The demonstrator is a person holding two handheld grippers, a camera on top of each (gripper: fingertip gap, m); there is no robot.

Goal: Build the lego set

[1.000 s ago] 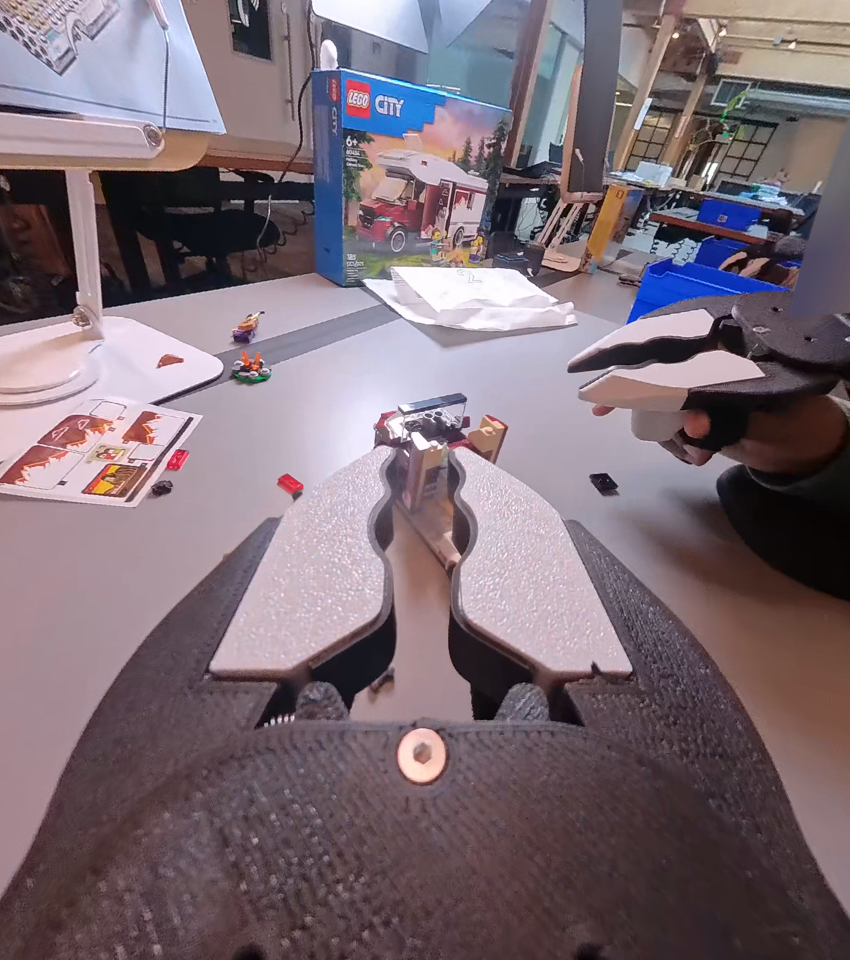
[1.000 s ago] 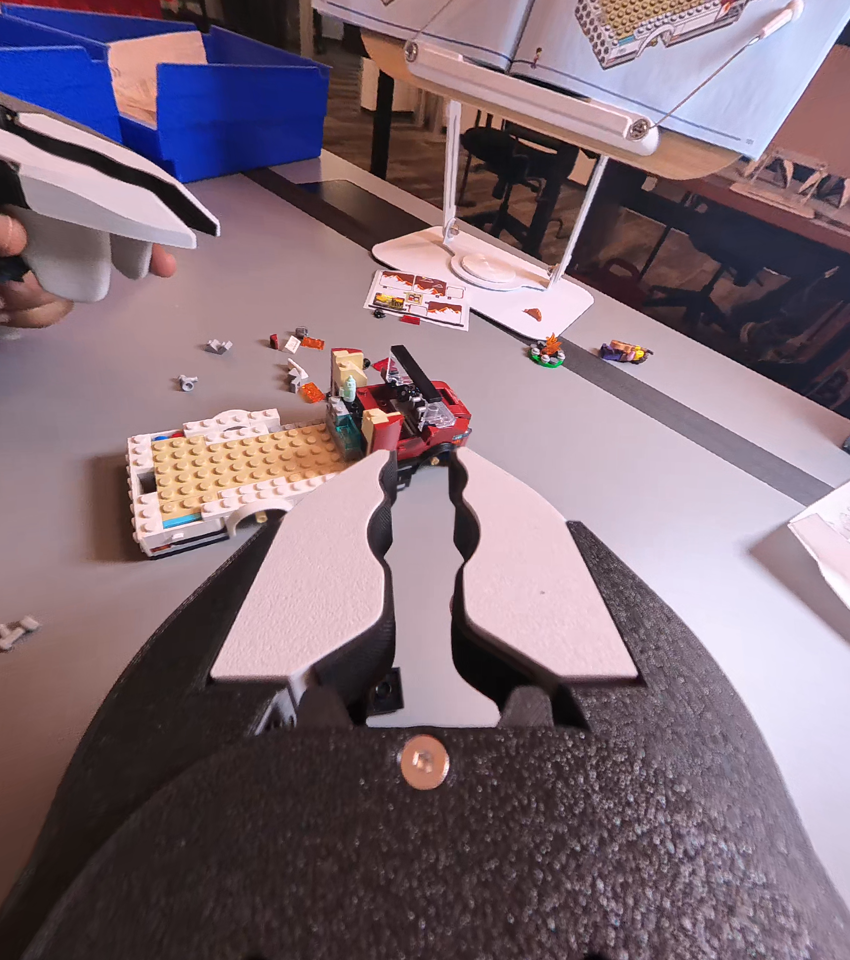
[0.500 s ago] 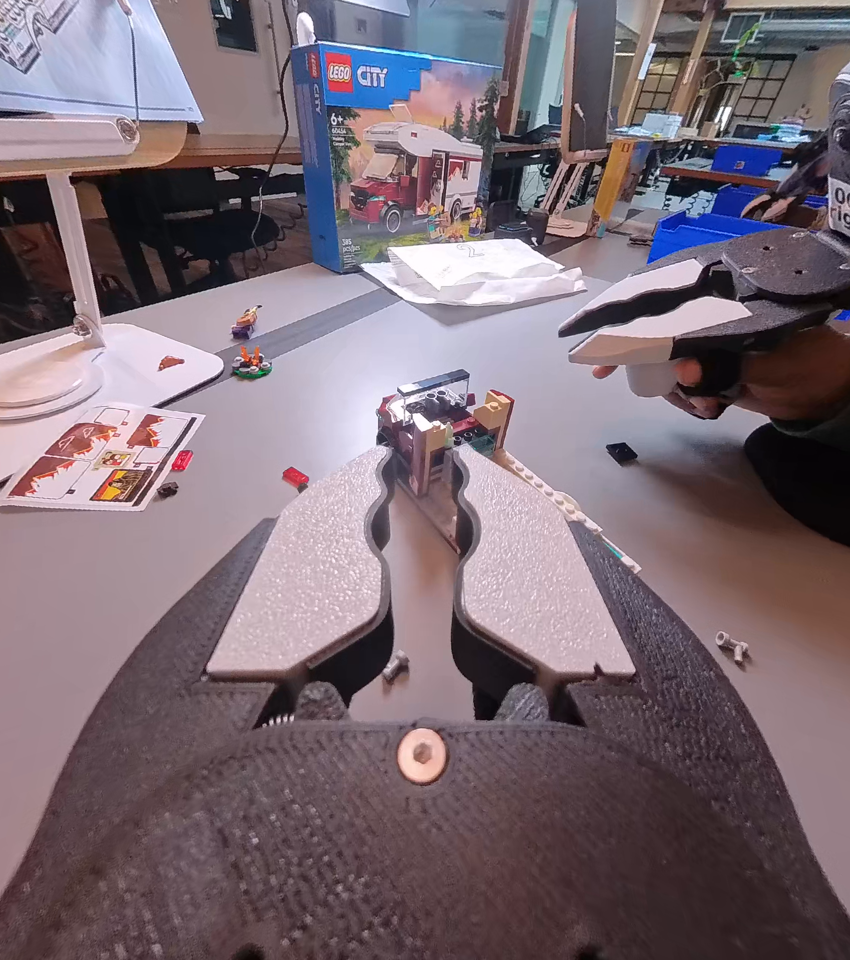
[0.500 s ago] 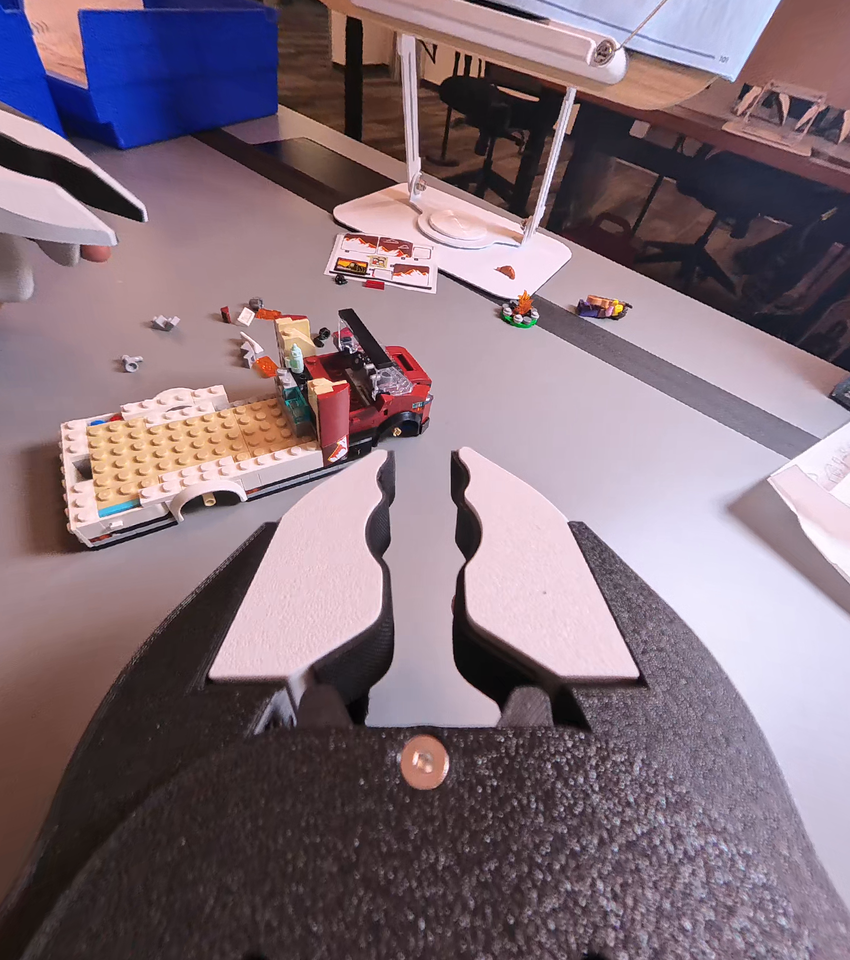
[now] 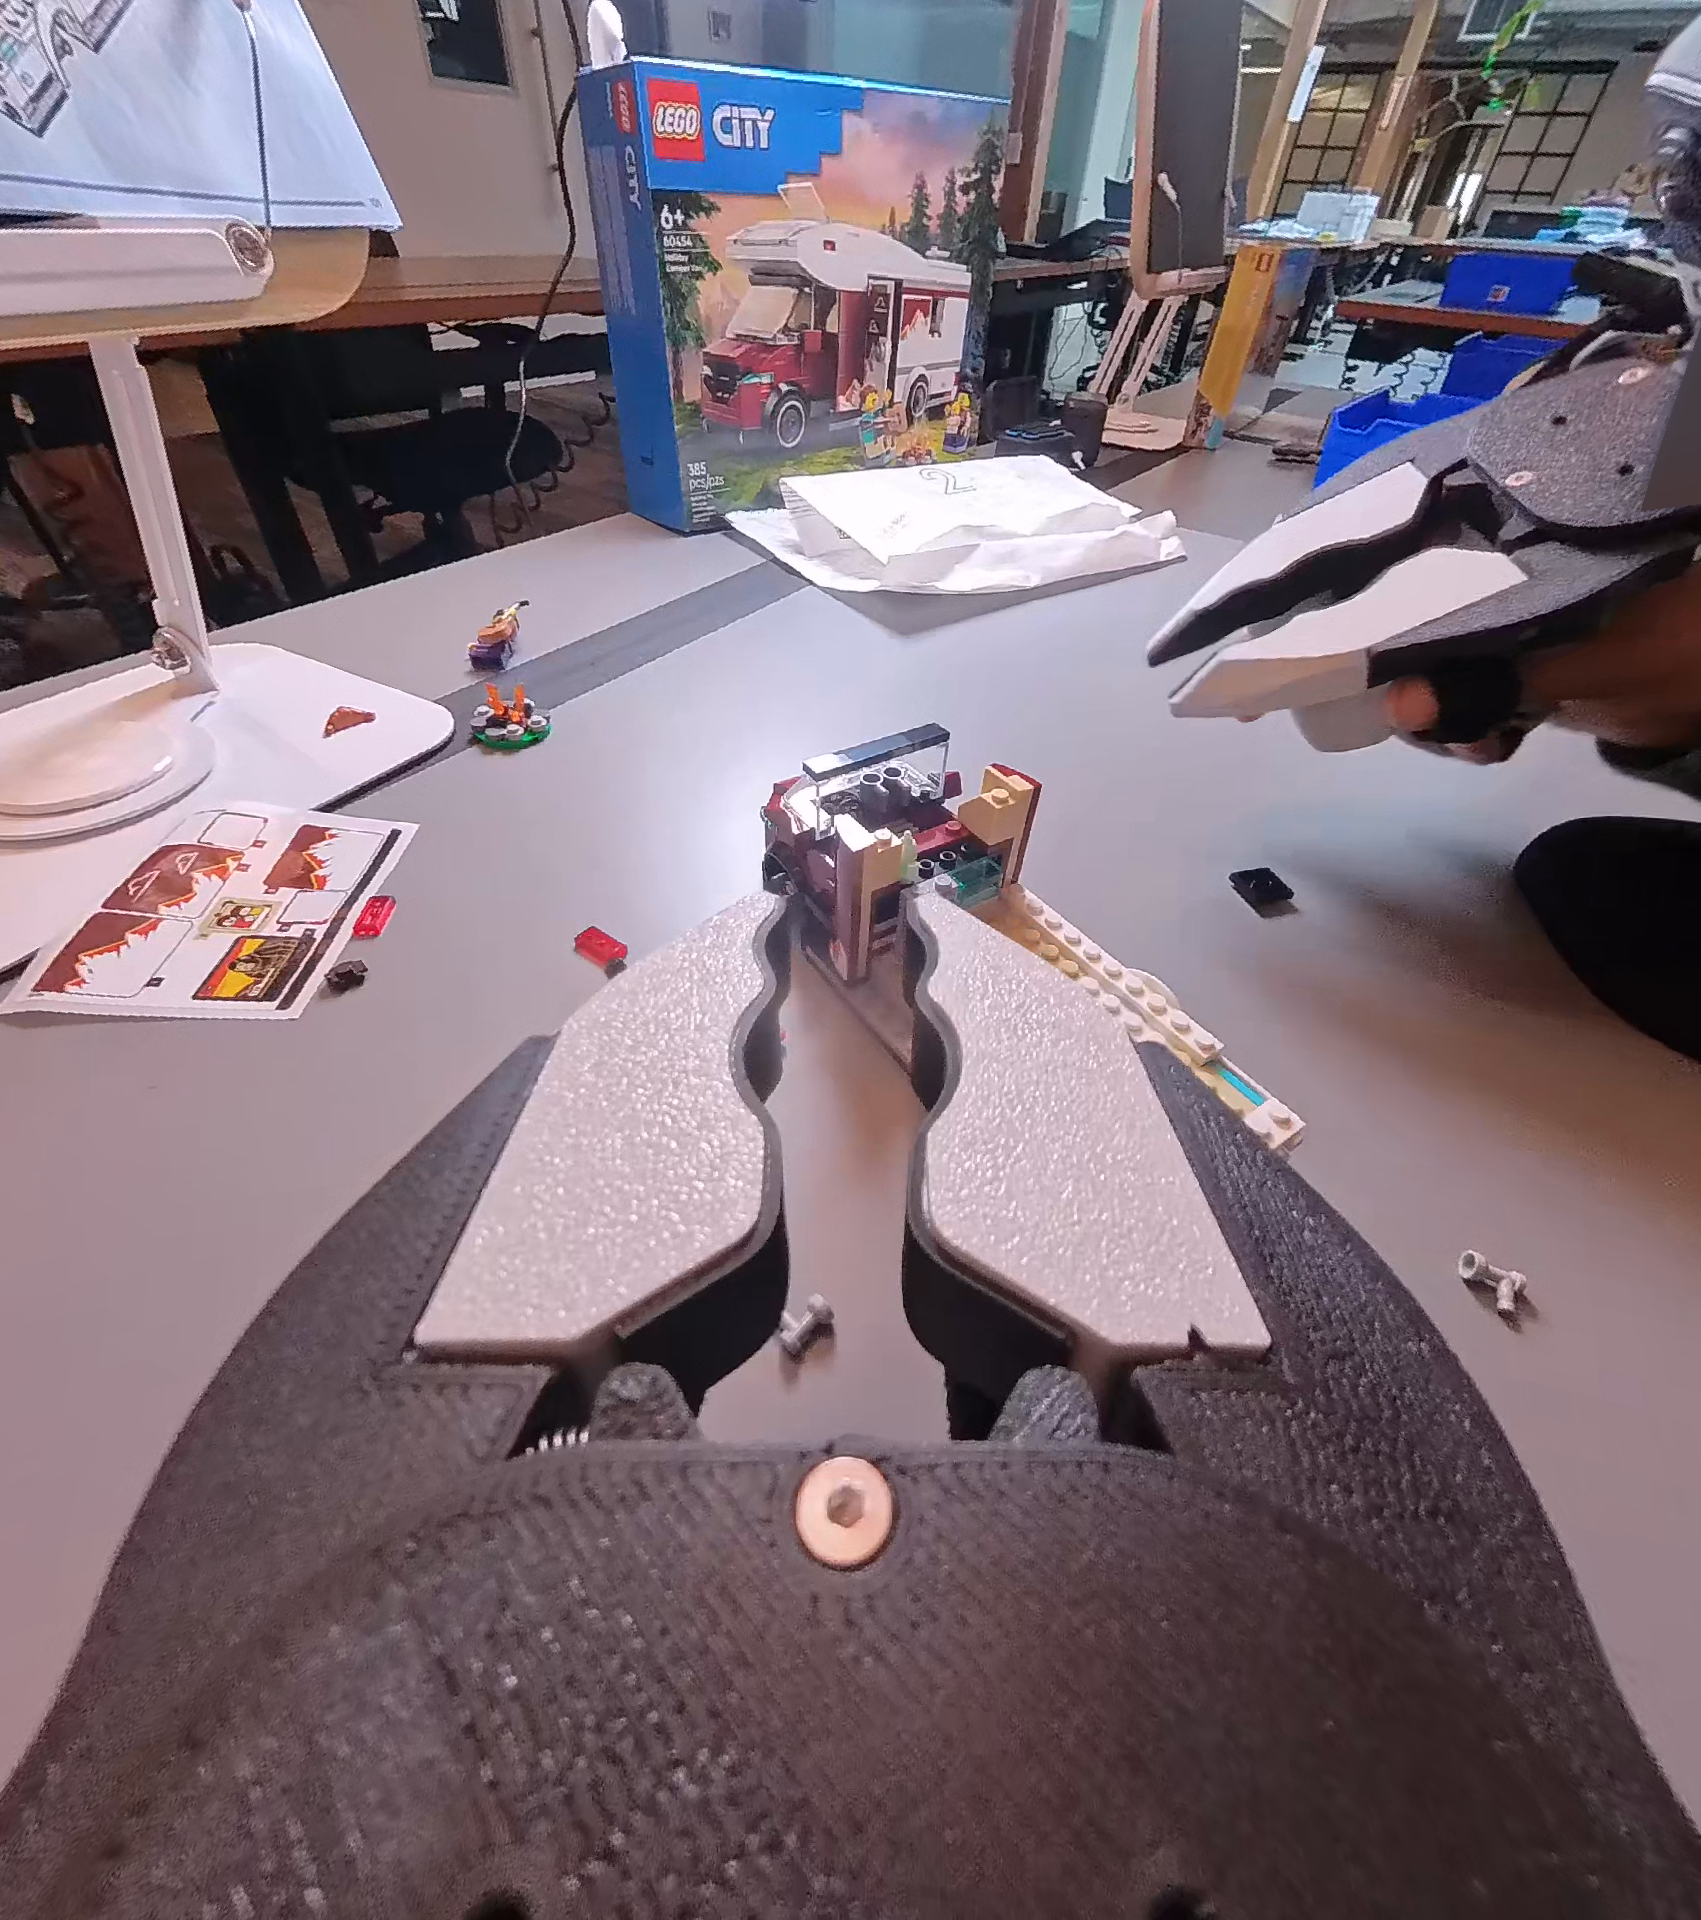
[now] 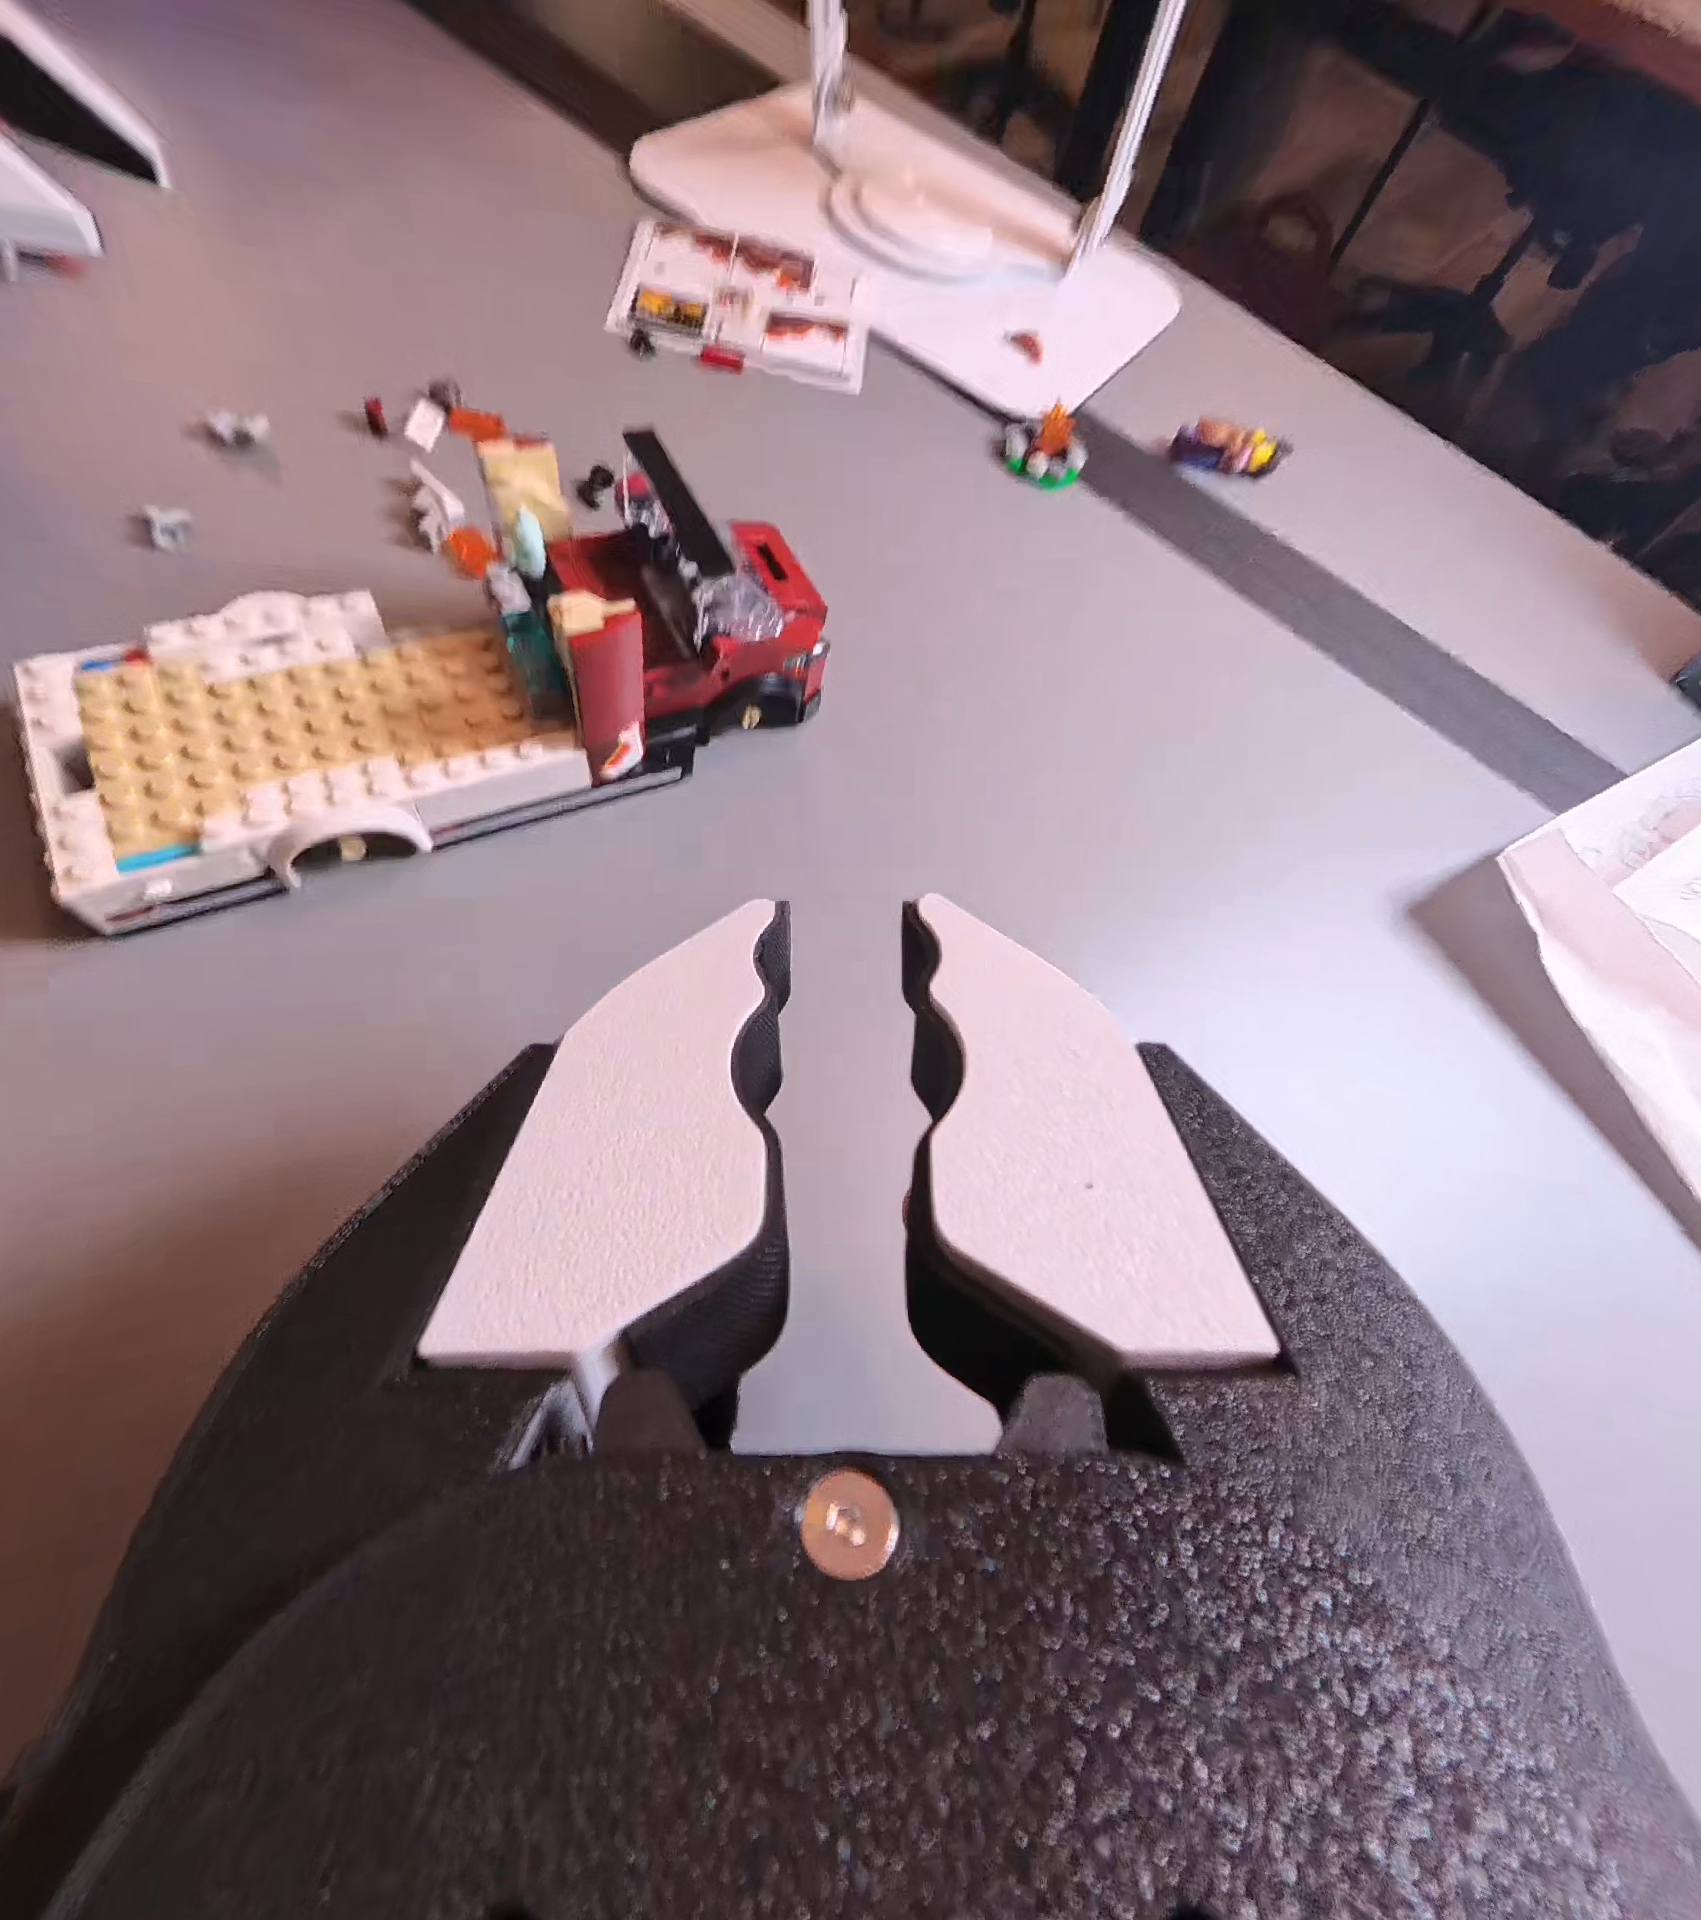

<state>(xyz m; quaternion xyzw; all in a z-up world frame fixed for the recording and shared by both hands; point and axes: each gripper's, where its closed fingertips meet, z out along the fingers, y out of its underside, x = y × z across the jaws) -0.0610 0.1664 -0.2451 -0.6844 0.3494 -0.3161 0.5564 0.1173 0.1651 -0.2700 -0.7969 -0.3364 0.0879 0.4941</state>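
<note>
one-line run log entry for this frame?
left gripper: open, fingers flank camper build | right gripper: open, empty, off the build | build: on table

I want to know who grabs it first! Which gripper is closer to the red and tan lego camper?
Left. The left gripper has its open fingertips right behind the red and tan lego camper. The right gripper hangs open farther back, off the camper's side.
</note>
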